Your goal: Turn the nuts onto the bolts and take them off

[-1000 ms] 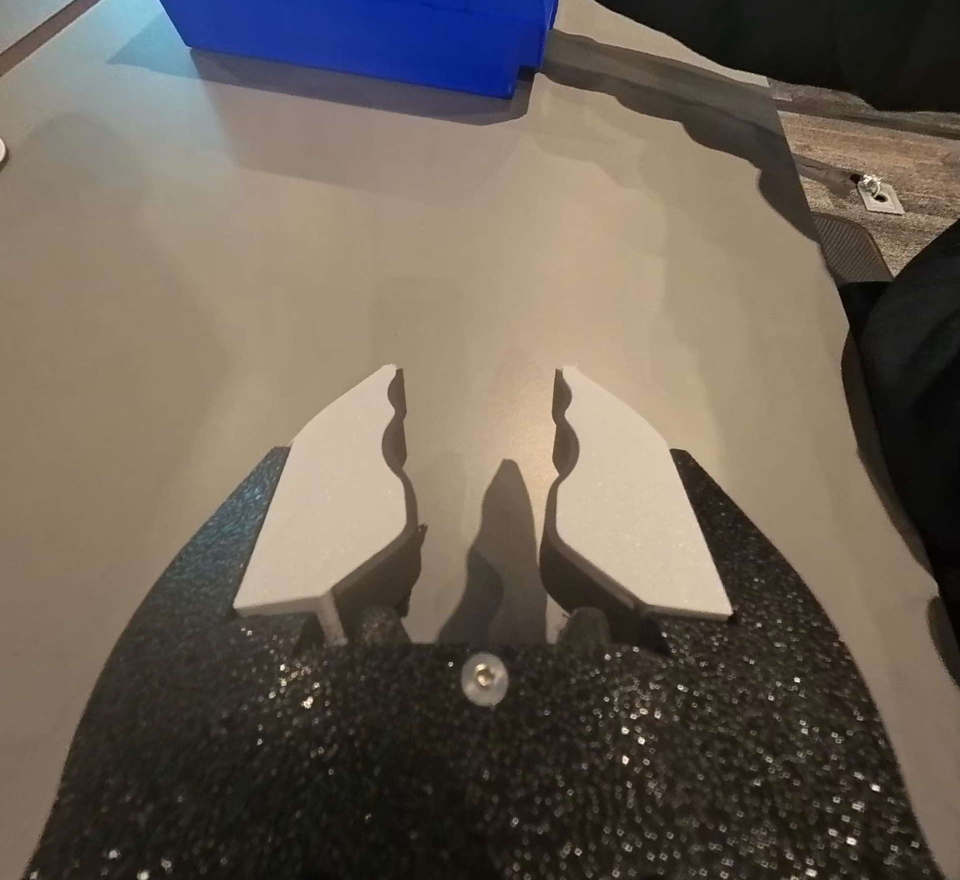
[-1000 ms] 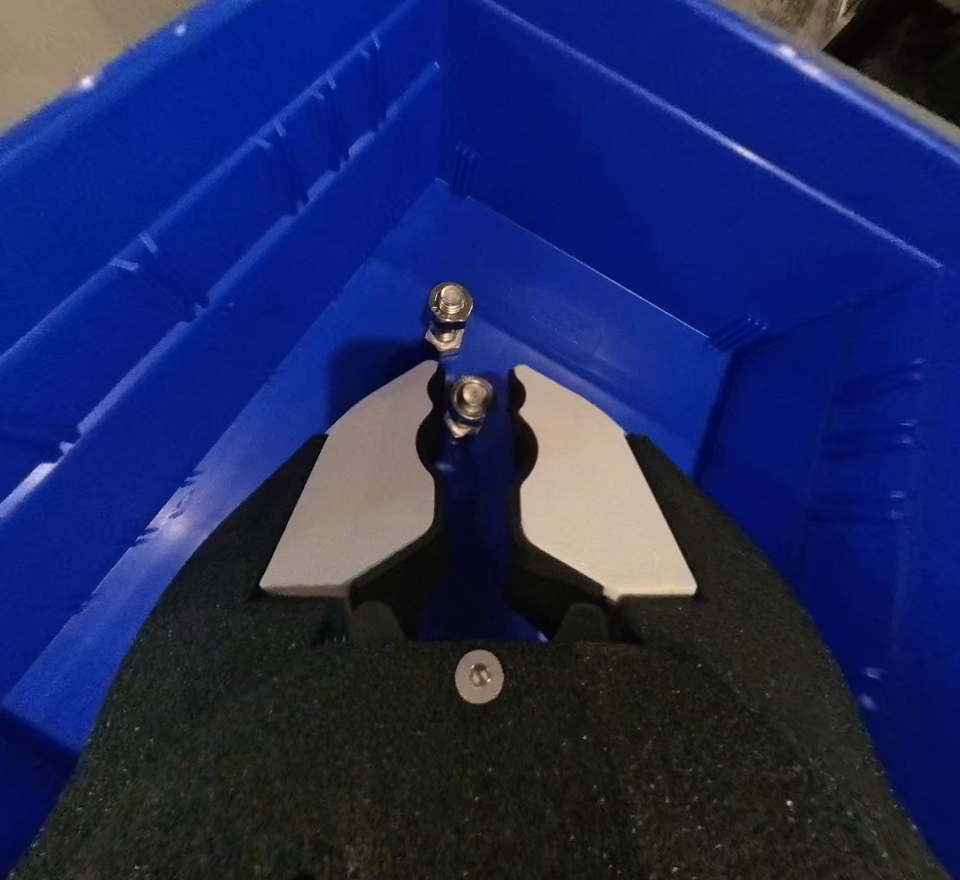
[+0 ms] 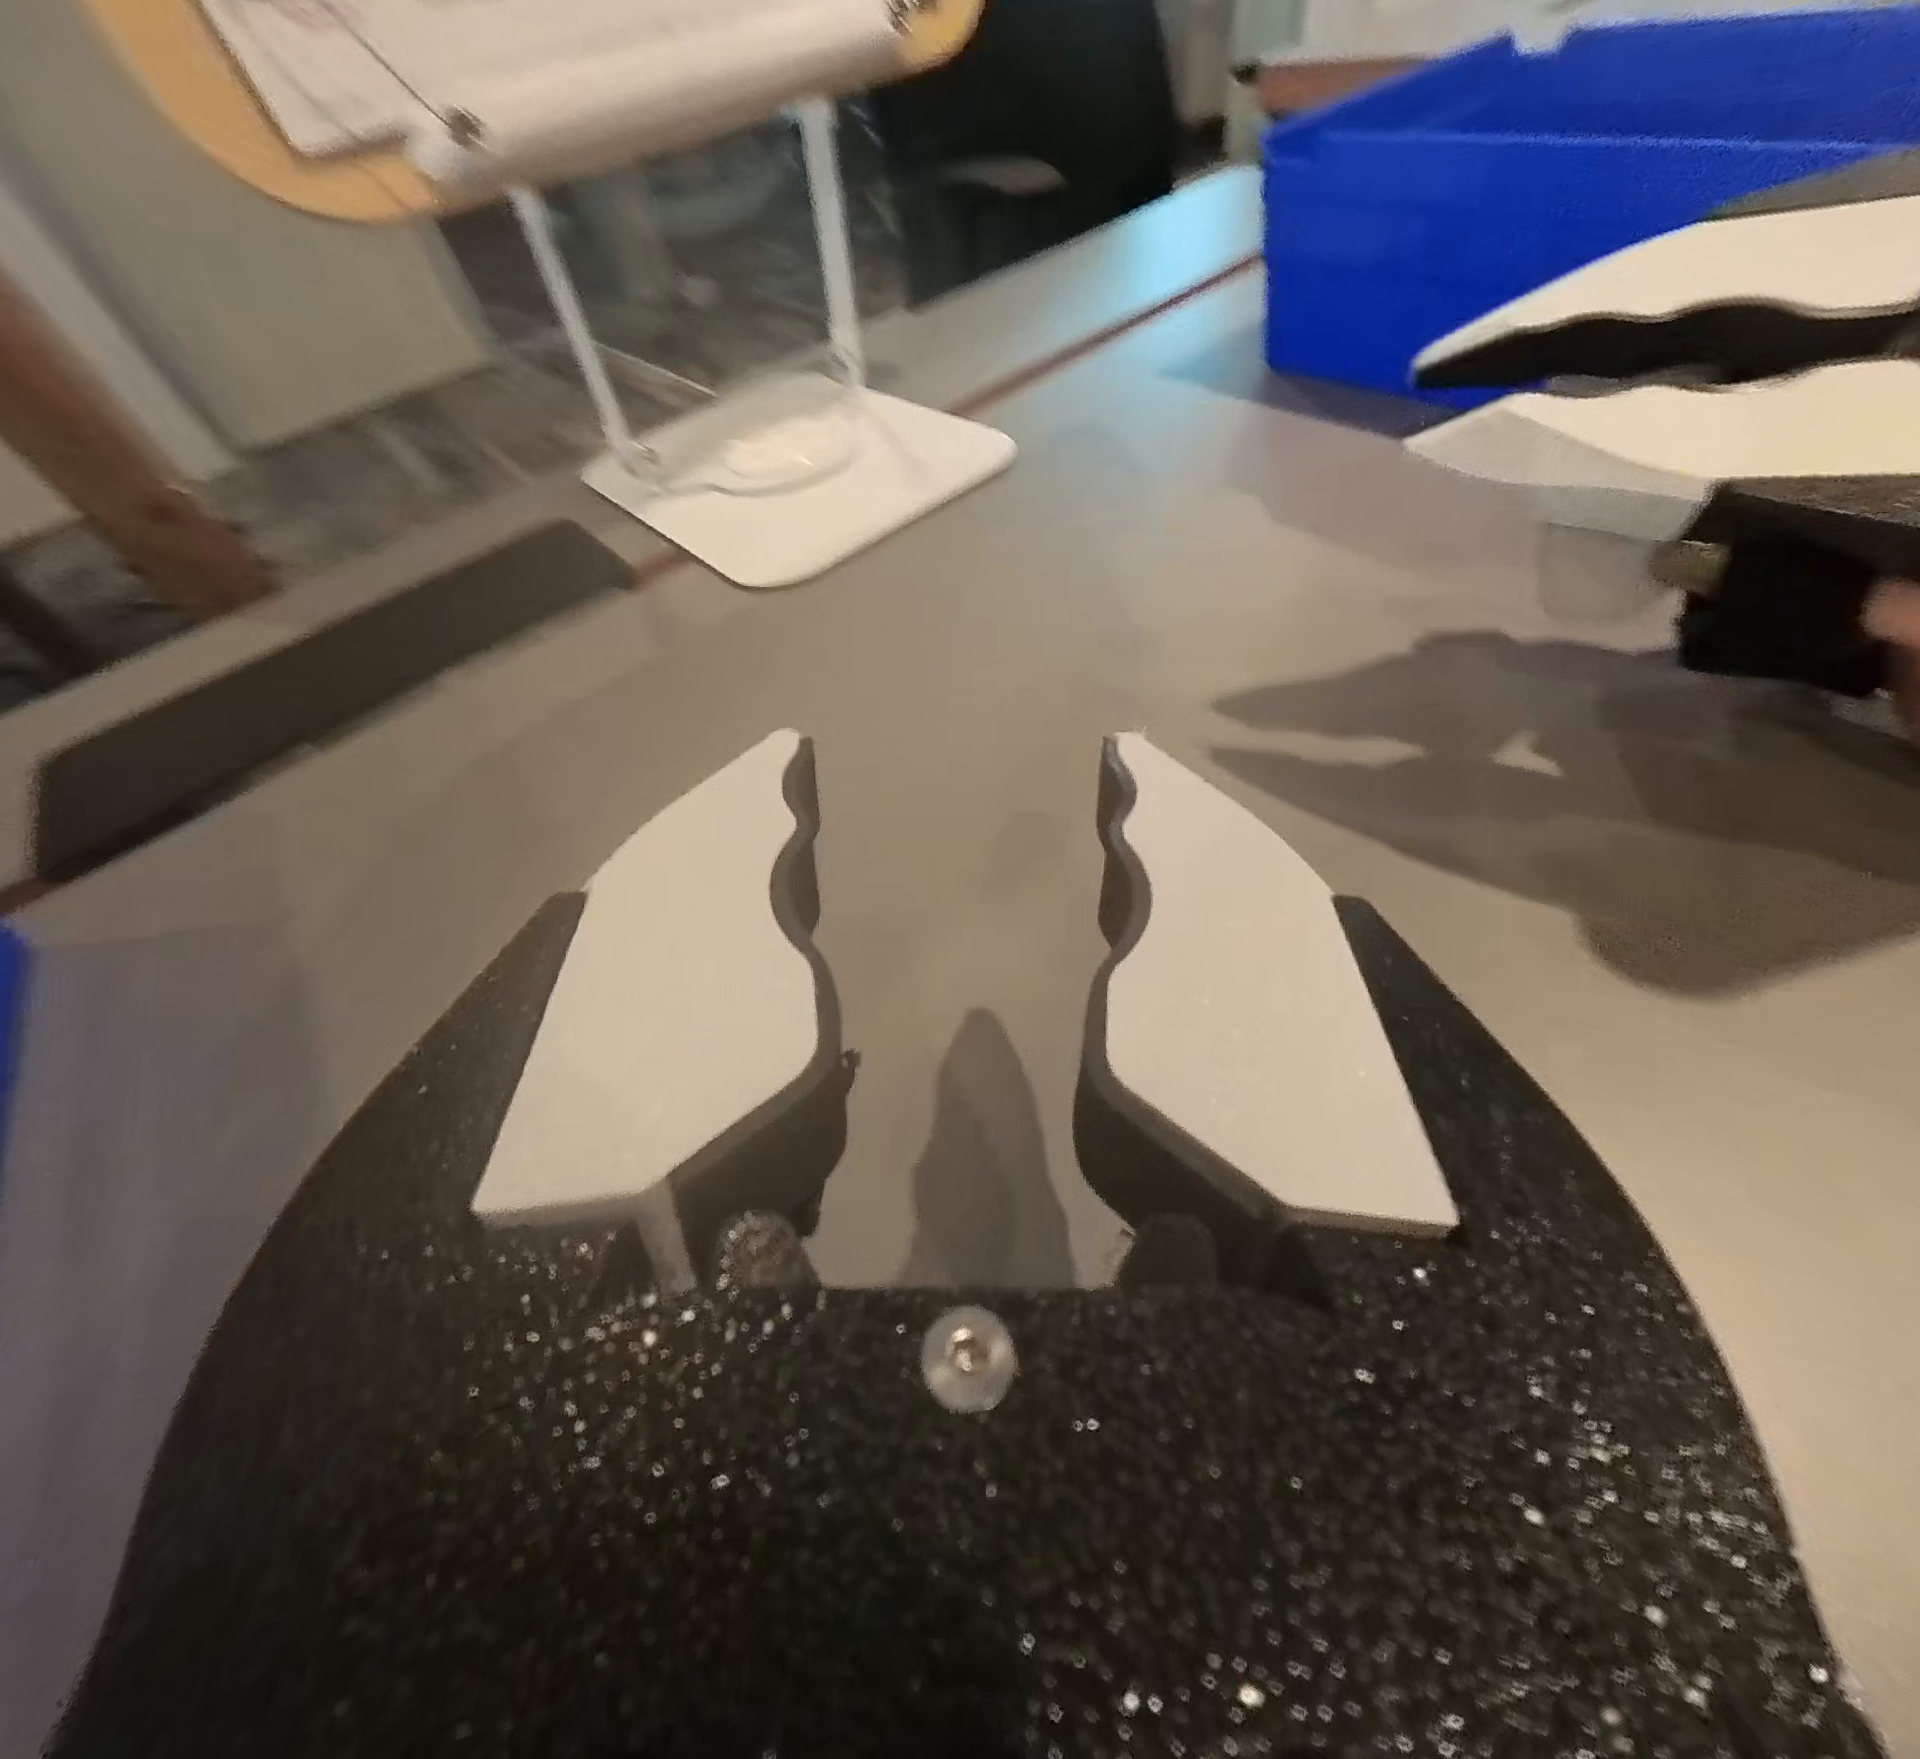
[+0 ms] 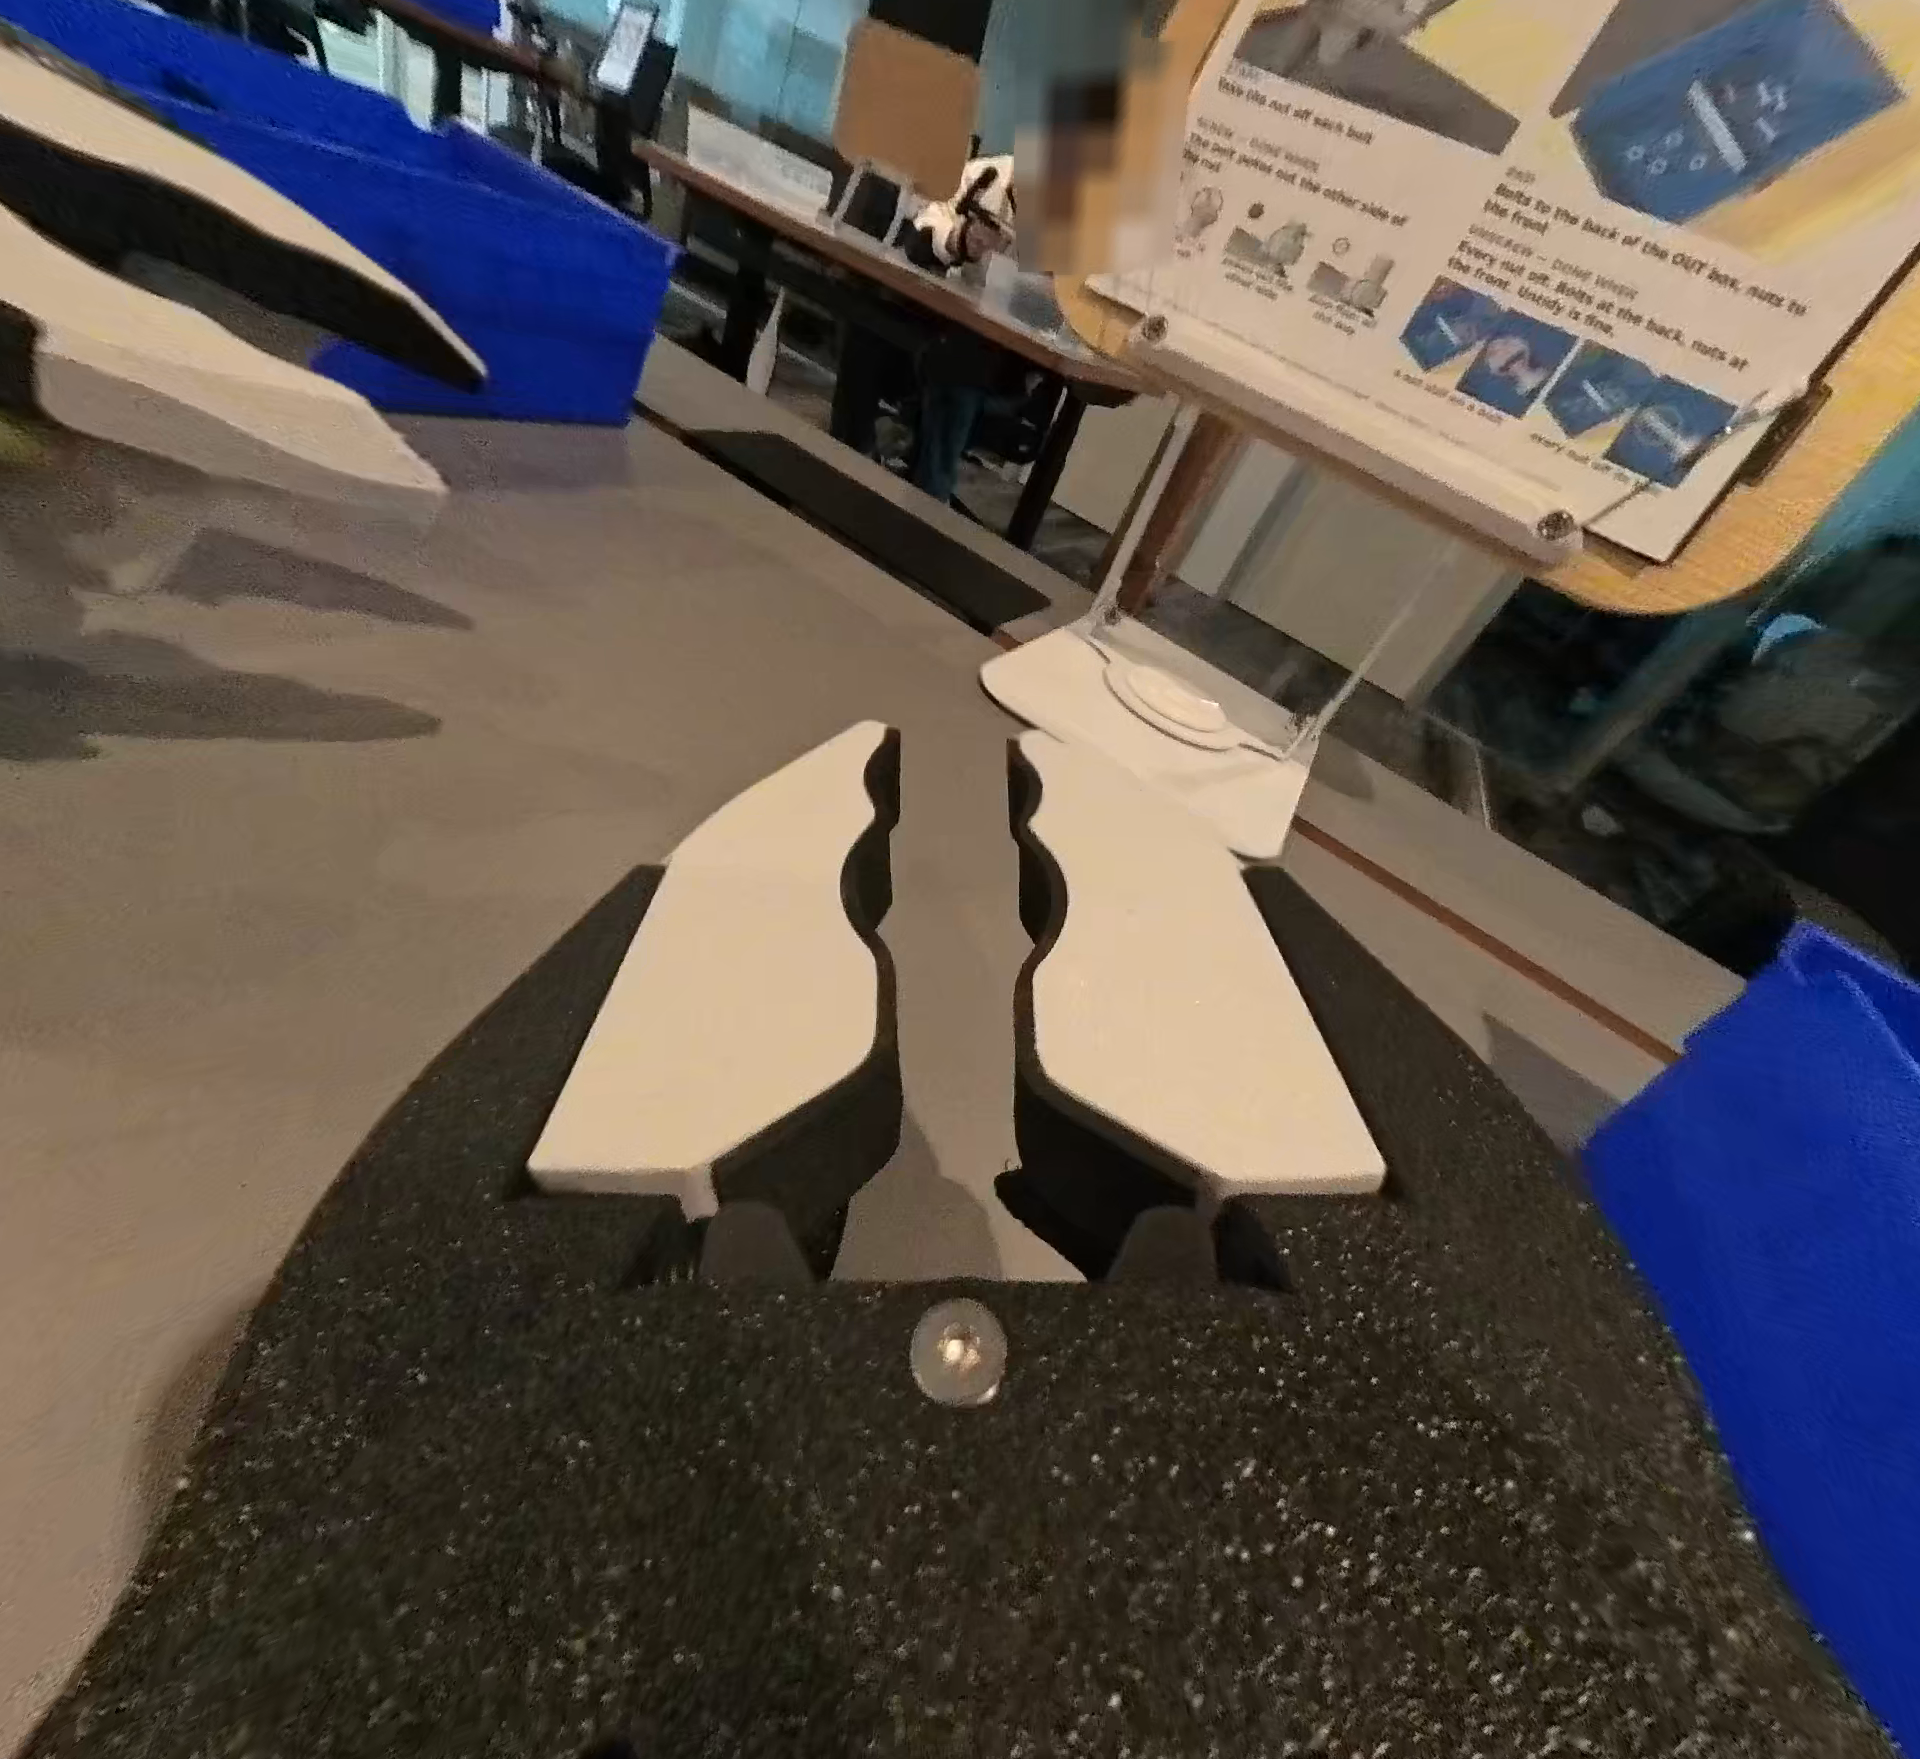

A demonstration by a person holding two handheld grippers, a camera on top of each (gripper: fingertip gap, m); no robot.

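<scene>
Grey tabletop (image 3: 935, 649) is all that lies between my two pairs of jaws, and both pairs are spread with nothing in them: the left gripper (image 3: 958, 764) wide apart, the right gripper (image 4: 954, 753) narrower but still released, bare surface showing through the gap. No nut or bolt shows in either view, so I judge they sit out of sight inside one of the blue bins (image 3: 1558, 182), whose floor I cannot see. That is the first risk: reaching in blind, I could knock small hardware over or shove it into a corner where my fingers cannot close around it. Both views are smeared, which suggests I am swinging quickly, and the right gripper comes in sideways close to my left; at that pace the two could clip each other, or a fingertip could catch the bin's rim and drag the whole bin. The white stand (image 4: 1153, 722) holding the instruction board (image 4: 1507, 182) stands just ahead of my right fingertips, and a careless sweep could tip it. Another blue bin (image 4: 1787, 1242) sits close on my right, narrowing my room.
</scene>
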